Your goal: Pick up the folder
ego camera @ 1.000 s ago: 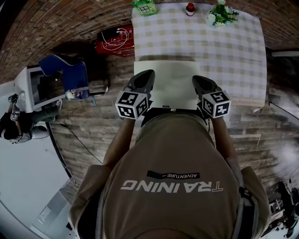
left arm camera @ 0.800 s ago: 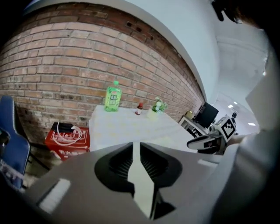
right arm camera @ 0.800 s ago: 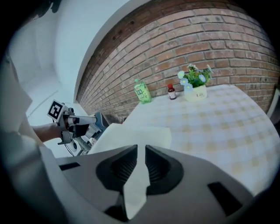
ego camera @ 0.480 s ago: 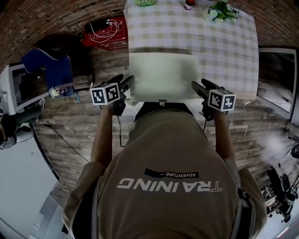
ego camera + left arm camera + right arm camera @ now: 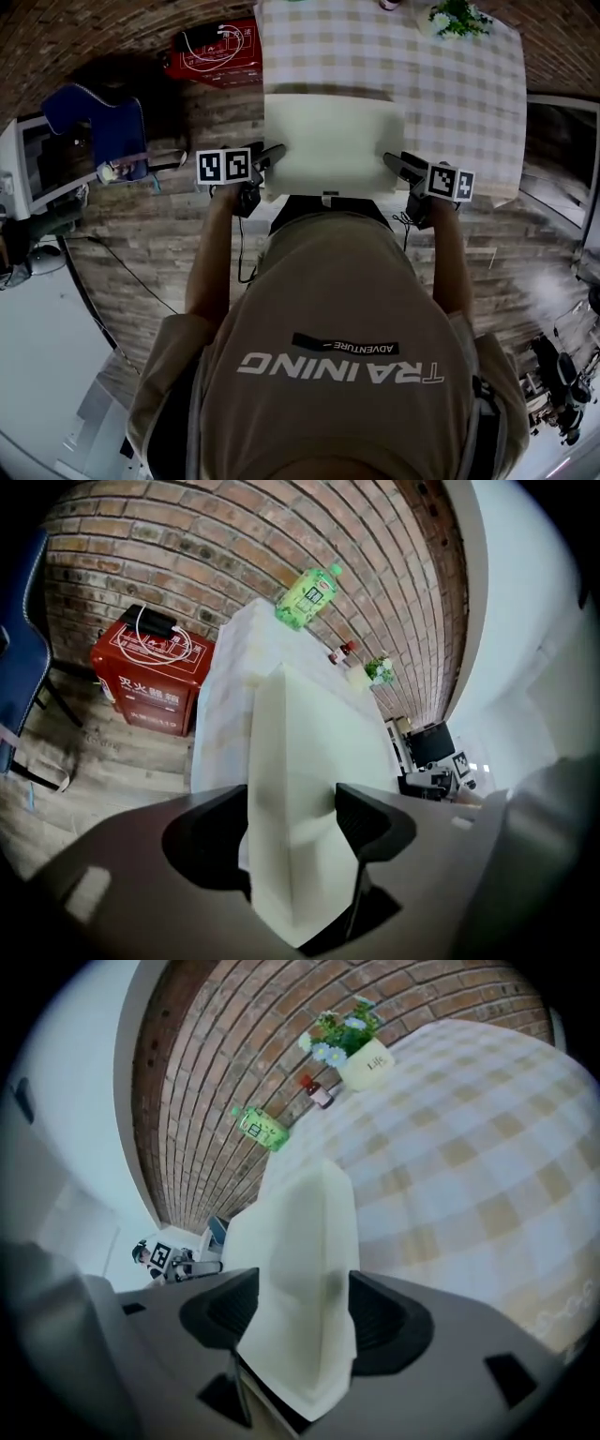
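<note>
Checked tablecloth point(image 5: 450, 84) in front of you. At its far edge you have a green bottle point(image 5: 307, 596), a small red-capped bottle point(image 5: 319, 1094) and a flower pot point(image 5: 361, 1058) just beside it. To your left on the plank floor point(image 5: 159, 253): red box point(image 5: 150, 677) with a white cable point(image 5: 164, 647) coiled on top, blue chair point(image 5: 103, 127) further left. Brick wall point(image 5: 187, 546) behind.

— What sort of place is this?
— A home-like corner in a lab: brick wall point(image 5: 234, 546), plank floor point(image 5: 159, 253), a table point(image 5: 469, 112) under a checked cloth with a flower pot point(image 5: 364, 1061), but a monitor point(image 5: 431, 742) and a red box point(image 5: 150, 672) nearby.
</note>
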